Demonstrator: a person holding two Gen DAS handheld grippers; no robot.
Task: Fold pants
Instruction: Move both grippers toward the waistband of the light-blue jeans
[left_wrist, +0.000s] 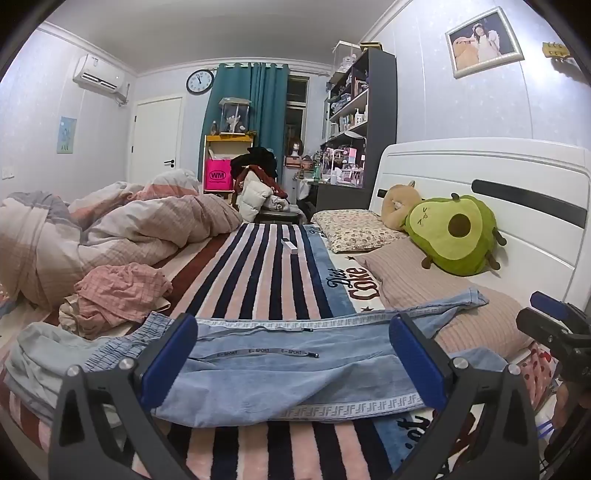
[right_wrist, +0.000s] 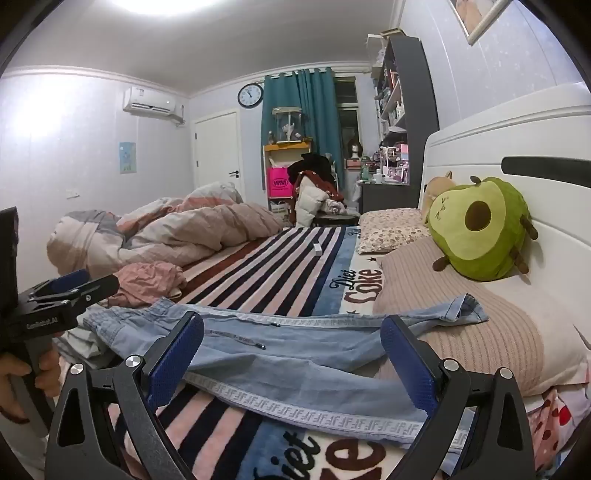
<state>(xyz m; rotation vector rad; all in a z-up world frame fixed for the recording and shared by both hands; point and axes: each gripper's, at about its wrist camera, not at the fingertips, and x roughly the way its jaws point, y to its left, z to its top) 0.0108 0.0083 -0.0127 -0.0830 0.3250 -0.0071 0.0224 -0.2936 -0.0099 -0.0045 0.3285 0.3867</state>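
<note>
Lying: pants (left_wrist: 295, 373) stretched sideways across the striped blanket (left_wrist: 266, 266), waistband to the left, leg ends to the right, one cuff draped up onto the beige pillow (left_wrist: 454, 295).
Fold state: the legs look already laid one over the other; no crosswise fold yet, by my reading.
Left gripper (left_wrist: 293, 363): jaws wide, holding nothing, poised above the pants' middle; whether the pads touch cloth I cannot tell.
Right gripper (right_wrist: 291, 356): jaws wide as well, empty, over the thigh and lower seam with the patterned tape.
Neighbours: a pink checked garment (left_wrist: 122, 291) and a pale grey garment (left_wrist: 37, 354) lie right by the waistband; the rumpled duvet (left_wrist: 110, 229) sits beyond; the avocado plush (left_wrist: 454, 236) rests on the pillow, apart from the cuff.
Risk, stray cloth: a pinch near the waistband may catch the grey garment underneath, because the two overlap there.
Risk, single layer: thin denim on a soft blanket invites grabbing only the top leg, so the layers would slide apart.
Risk, cuff: the cuff on the pillow may drag or snag when lifted, skewing the fold.
Risk, collision: both grippers crowd the same stretch and could knock together.
</note>
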